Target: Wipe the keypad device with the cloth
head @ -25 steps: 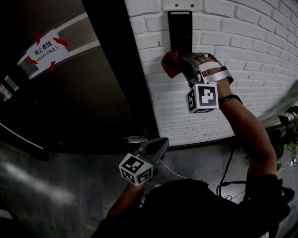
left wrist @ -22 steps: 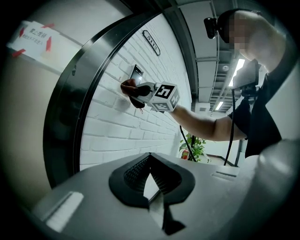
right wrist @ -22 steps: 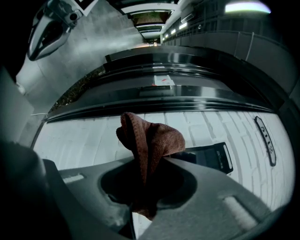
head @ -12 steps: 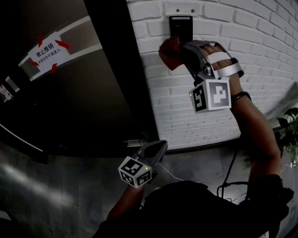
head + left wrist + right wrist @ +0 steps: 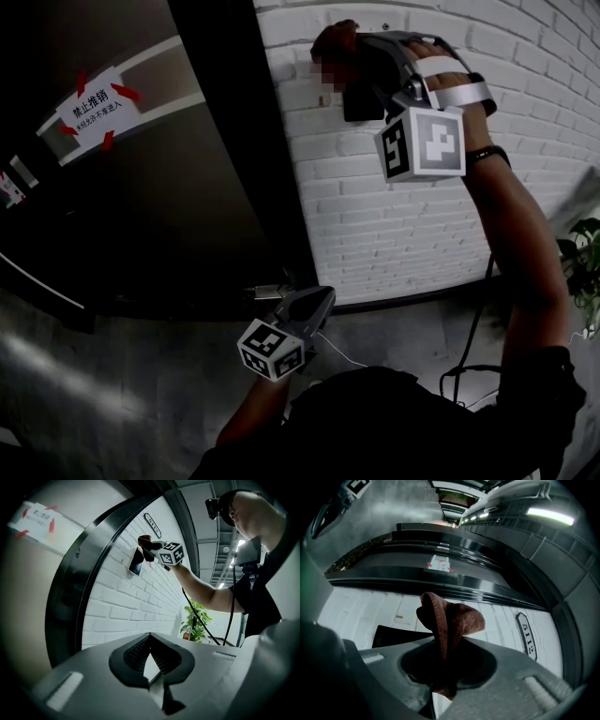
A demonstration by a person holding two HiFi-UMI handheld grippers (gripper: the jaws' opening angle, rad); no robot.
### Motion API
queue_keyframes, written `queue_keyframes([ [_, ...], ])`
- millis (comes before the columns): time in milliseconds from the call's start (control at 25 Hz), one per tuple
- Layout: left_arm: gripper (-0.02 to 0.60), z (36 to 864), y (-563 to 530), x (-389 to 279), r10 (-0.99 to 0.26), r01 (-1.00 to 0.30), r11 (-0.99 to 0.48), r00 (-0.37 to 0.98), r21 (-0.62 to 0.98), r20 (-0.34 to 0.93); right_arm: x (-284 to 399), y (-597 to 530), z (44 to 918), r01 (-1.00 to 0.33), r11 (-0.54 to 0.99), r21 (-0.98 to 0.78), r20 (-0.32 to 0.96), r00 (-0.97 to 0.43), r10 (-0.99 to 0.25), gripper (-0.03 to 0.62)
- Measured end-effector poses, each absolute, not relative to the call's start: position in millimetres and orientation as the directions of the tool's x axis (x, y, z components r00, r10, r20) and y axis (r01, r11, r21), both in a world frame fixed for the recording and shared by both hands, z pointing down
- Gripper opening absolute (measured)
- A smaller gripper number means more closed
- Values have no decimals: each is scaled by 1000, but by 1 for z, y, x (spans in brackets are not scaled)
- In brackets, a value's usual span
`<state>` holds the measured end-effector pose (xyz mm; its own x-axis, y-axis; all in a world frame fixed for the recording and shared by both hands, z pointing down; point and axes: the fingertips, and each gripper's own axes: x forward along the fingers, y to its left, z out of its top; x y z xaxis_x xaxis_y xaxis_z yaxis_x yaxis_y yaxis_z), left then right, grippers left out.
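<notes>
Right claw (image 5: 364, 58) is raised to the white brick wall (image 5: 422, 234), where the dark keypad device (image 5: 393, 637) sits just beyond its tips; its jaws pinch the reddish cloth (image 5: 450, 616) so the bunched end can rub it. Claw and cloth hide most of the device in the head view, and contact is unclear. Left claw (image 5: 150, 660) hangs far below, closed and empty.

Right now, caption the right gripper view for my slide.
Right gripper, jaws shut on a reddish-brown cloth, near the black keypad device on a white brick wall.
</notes>
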<state>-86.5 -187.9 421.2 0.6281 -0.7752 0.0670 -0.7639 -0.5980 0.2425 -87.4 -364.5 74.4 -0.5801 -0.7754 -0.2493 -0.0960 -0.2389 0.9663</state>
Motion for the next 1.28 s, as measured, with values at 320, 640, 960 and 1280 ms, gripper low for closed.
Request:
queue_keyframes([
  [320, 17, 423, -187, -92, -782, -769, -590, 620, 247, 62, -91, -393, 82, -76, -275, 958, -271, -544, -794, 60],
  [640, 17, 425, -188, -93, -780, -768, -590, 622, 249, 68, -91, -400, 100, -108, -254, 961, -271, -557, -785, 60],
  [960, 17, 425, -189, -89, -771, -760, -600, 633, 249, 73, -87, -395, 113, -80, -234, 969, -238, -552, -799, 60],
  [1280, 17, 426, -188, -88, -771, -760, -599, 633, 251, 76, -87, -395, 142, -64, -189, 980, -192, -557, -808, 60],
])
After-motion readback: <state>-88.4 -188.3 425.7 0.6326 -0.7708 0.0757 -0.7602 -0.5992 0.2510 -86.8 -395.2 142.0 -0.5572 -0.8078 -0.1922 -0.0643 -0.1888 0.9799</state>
